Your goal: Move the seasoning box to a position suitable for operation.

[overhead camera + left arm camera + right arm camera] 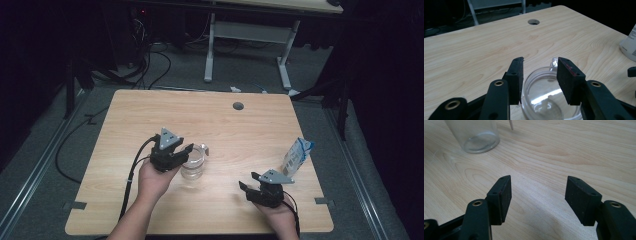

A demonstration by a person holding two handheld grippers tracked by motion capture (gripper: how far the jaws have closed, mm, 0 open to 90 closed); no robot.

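A clear glass cup (193, 164) with a pour lip stands on the wooden table (225, 125), left of centre. My left gripper (186, 150) hovers at its left rim. In the left gripper view the left gripper (540, 72) has its jaws apart just above the cup's mouth (549, 100); the pads do not press on the glass. My right gripper (248, 181) rests low near the front right, pointing left. Its jaws (539, 192) stand wide apart over bare wood, and the cup (477, 135) stands farther off.
A white and blue carton (298, 155) stands upright near the table's right edge, just behind the right gripper; it also shows as the carton (629, 46). A round cable hole (238, 106) lies at the far middle. Another desk's legs (209, 55) stand beyond.
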